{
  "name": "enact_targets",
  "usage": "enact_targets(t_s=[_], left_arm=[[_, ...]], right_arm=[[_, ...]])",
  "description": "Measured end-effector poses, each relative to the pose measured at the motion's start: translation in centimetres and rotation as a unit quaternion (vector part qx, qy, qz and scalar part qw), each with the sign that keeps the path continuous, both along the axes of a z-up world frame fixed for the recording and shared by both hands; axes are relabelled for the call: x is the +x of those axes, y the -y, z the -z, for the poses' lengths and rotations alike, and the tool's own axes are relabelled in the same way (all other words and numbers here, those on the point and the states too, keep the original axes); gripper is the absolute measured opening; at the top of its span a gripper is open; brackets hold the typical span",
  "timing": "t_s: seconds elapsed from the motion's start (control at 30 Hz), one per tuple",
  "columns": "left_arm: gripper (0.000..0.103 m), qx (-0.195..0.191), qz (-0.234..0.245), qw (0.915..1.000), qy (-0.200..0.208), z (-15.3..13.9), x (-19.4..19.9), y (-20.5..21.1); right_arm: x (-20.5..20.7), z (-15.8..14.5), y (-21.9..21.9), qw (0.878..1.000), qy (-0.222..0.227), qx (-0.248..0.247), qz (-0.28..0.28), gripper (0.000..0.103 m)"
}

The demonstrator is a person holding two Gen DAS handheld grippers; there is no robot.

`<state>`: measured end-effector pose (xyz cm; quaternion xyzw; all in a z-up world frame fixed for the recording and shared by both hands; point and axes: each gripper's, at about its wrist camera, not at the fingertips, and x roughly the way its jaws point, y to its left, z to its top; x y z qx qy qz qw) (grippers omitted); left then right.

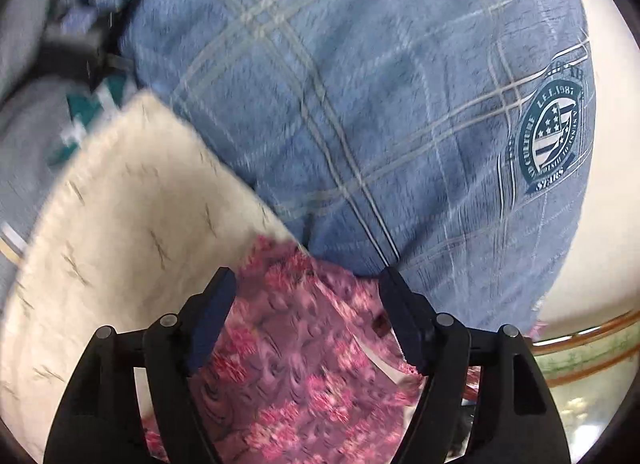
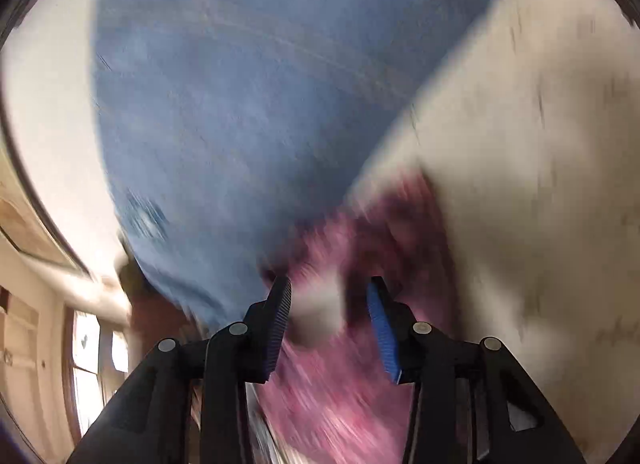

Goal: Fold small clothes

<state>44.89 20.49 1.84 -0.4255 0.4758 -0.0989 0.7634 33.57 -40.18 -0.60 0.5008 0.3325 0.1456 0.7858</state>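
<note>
A pink flowered cloth lies under my left gripper, whose jaws stand wide apart over it without pressing on it. A cream cloth with small dash marks overlaps its left side. Beyond both spreads a blue checked garment with a round badge print at the right. The right wrist view is blurred: my right gripper is open, with the pink cloth behind the gap and no pad touching it. The blue garment fills the upper left there and the cream cloth the right.
A grey cloth with teal marks lies at the far left, with a dark blurred object above it. A white surface shows past the blue garment's right edge. Wooden panelling and a window appear low left in the right wrist view.
</note>
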Motion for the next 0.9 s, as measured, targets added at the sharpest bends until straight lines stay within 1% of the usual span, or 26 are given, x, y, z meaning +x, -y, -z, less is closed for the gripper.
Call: enact_targets(t_s=[0.03, 0.07, 0.1, 0.17, 0.23, 0.27, 0.3, 0.33, 0.4, 0.47, 0.5, 0.53, 0.57, 0.6, 0.63, 0.67, 0.7, 0.77, 0.83, 0.87, 0.9], left_arm=[[0.073, 0.017, 0.007, 0.9998, 0.001, -0.3, 0.1, -0.2], [0.075, 0.024, 0.017, 0.9996, -0.002, -0.4, 0.2, -0.2], [0.075, 0.029, 0.034, 0.999, -0.008, -0.1, 0.4, -0.2], [0.075, 0.045, 0.066, 0.9964, -0.03, 1.1, 0.7, -0.1], [0.075, 0.06, 0.082, 0.9938, -0.044, 2.3, 0.9, 0.3], [0.075, 0.062, 0.088, 0.9929, -0.05, 2.9, 0.9, 0.5], [0.075, 0.055, 0.096, 0.9927, -0.049, 3.3, 0.9, 0.8], [0.075, 0.045, 0.108, 0.9921, -0.045, 3.5, 1.0, 1.3], [0.075, 0.04, 0.136, 0.9894, -0.032, 3.6, 1.2, 2.7], [0.079, 0.07, 0.167, 0.9833, -0.017, 3.3, 1.4, 4.4], [0.081, 0.094, 0.178, 0.9795, -0.014, 3.3, 1.5, 5.1], [0.081, 0.121, 0.186, 0.975, -0.014, 3.5, 1.7, 5.8], [0.08, 0.139, 0.185, 0.9728, -0.016, 3.7, 2.0, 6.1], [0.064, 0.148, 0.183, 0.9718, -0.013, 3.8, 2.1, 6.5], [0.024, 0.154, 0.184, 0.9707, -0.005, 3.7, 2.1, 6.7], [0.007, 0.163, 0.185, 0.9692, 0.0, 3.4, 2.1, 6.8], [0.006, 0.161, 0.179, 0.9705, 0.007, 3.0, 2.0, 6.7], [0.006, 0.145, 0.152, 0.9772, 0.032, 2.0, 1.7, 6.0], [0.006, 0.124, 0.13, 0.9829, 0.04, 1.8, 1.8, 4.8], [0.006, 0.123, 0.117, 0.985, 0.035, 2.2, 1.9, 4.3], [0.006, 0.126, 0.104, 0.9863, 0.026, 2.8, 1.9, 3.8]], right_arm=[[-0.2, -0.8, 0.6, 0.999, 0.02, -0.01, 0.026, 0.043], [-0.2, -1.3, 0.9, 0.999, 0.017, -0.035, 0.038, 0.045], [-0.1, -1.5, 1.0, 0.997, 0.0, -0.069, 0.04, 0.045], [0.1, -1.1, 0.7, 0.99, -0.042, -0.135, 0.026, 0.045], [0.0, -0.2, 0.7, 0.982, -0.069, -0.174, 0.023, 0.045], [0.0, 0.3, 0.7, 0.981, -0.074, -0.178, 0.022, 0.045], [0.0, 0.6, 0.8, 0.981, -0.076, -0.176, 0.022, 0.045], [0.1, 1.0, 0.7, 0.982, -0.076, -0.17, 0.019, 0.045], [0.5, 1.5, 0.6, 0.984, -0.075, -0.164, 0.009, 0.046], [1.6, 1.6, -0.1, 0.981, -0.076, -0.178, -0.009, 0.046], [2.1, 1.7, -0.5, 0.979, -0.077, -0.19, -0.015, 0.046], [2.5, 1.7, -1.0, 0.976, -0.077, -0.201, -0.022, 0.045], [2.9, 1.6, -1.6, 0.974, -0.075, -0.212, -0.026, 0.045], [3.2, 1.5, -2.0, 0.971, -0.072, -0.227, -0.027, 0.035], [3.4, 1.3, -2.5, 0.968, -0.063, -0.242, -0.033, 0.02], [3.7, 0.9, -3.1, 0.964, -0.052, -0.255, -0.047, 0.003], [3.7, 0.1, -3.7, 0.96, -0.04, -0.27, -0.055, 0.003], [2.9, -1.9, -3.8, 0.962, 0.002, -0.268, -0.045, 0.002], [1.9, -3.9, -2.6, 0.966, 0.048, -0.252, -0.01, 0.002], [1.9, -4.2, -1.8, 0.969, 0.051, -0.241, 0.006, 0.002], [2.1, -4.0, -1.0, 0.972, 0.043, -0.232, 0.018, 0.002]])
